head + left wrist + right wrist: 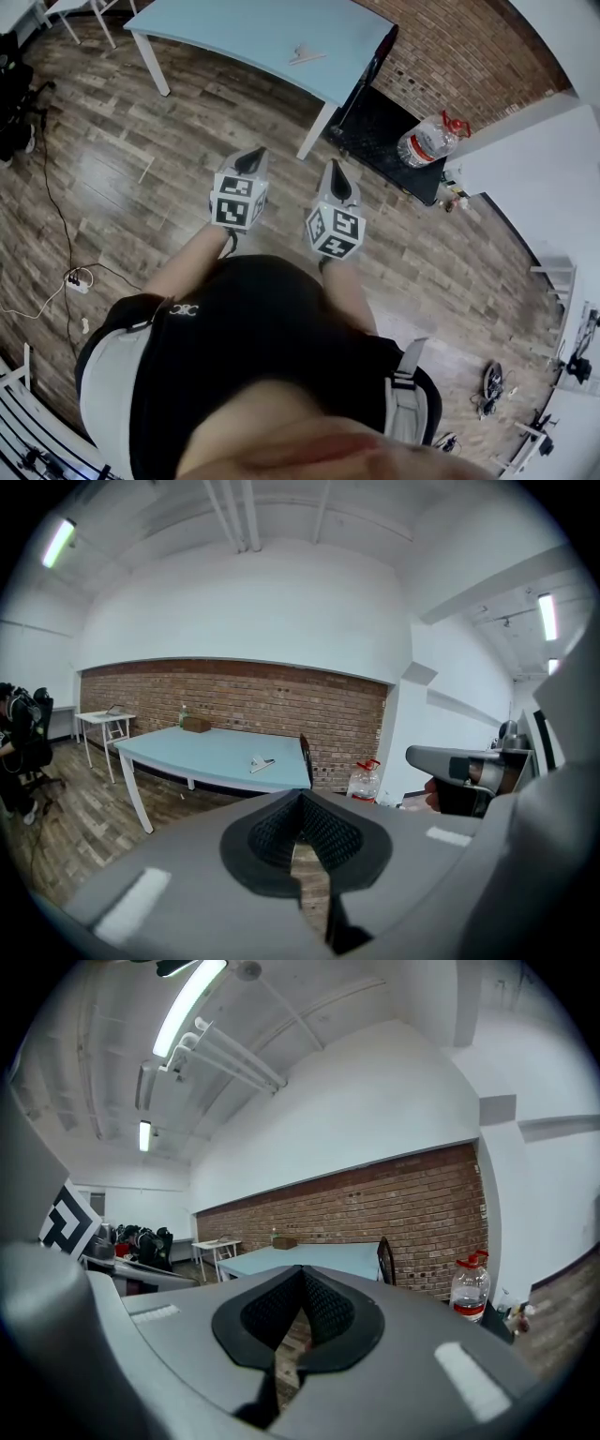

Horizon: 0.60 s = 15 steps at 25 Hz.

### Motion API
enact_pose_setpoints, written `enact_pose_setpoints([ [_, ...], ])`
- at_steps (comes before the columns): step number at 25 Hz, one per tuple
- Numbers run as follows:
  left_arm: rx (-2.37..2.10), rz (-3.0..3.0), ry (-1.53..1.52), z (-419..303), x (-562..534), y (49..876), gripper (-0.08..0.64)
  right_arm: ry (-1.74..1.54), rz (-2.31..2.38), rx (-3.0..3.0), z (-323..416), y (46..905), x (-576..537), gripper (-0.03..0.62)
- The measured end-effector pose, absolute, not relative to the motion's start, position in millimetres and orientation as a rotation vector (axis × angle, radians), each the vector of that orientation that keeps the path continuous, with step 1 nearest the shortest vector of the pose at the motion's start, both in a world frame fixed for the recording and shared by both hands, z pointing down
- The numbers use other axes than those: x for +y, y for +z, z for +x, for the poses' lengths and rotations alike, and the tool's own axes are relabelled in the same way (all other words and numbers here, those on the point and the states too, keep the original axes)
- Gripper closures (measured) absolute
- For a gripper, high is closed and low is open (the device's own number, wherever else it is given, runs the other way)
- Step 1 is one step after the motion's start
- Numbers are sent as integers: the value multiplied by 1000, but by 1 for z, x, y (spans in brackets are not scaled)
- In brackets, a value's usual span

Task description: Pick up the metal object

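The metal object [307, 56], a small silvery clip-like piece, lies on a light blue table [253, 33] across the wooden floor. In the left gripper view the metal object [262, 762] shows far ahead on the table top [206, 750]. A person holds both grippers at chest height, well short of the table. My left gripper [255, 155] is shut with nothing in it, its pads meeting at the tips [300, 797]. My right gripper [335, 169] is also shut and holds nothing [302, 1271]. The right gripper view shows the table [319, 1258] but not the object.
A black chair [370, 66] stands at the table's right end, by a brick wall. A large water bottle [427, 141] sits on a black mat [384, 131]. A power strip with cables [77, 279] lies on the floor at the left. A brown box [195, 725] rests on the table.
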<state>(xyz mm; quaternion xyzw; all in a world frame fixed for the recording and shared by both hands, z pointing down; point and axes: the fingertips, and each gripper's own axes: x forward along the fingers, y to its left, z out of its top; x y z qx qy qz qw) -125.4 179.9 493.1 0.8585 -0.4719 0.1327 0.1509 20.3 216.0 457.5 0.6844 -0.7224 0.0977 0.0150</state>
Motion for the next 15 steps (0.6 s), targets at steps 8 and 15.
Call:
enact_pose_setpoints([
  [8, -1329, 2484, 401, -161, 168, 498, 560, 304, 2170, -2205, -13, 463, 211, 580],
  [15, -1308, 2486, 404, -169, 157, 507, 560, 298, 2167, -2191, -24, 467, 201, 580],
])
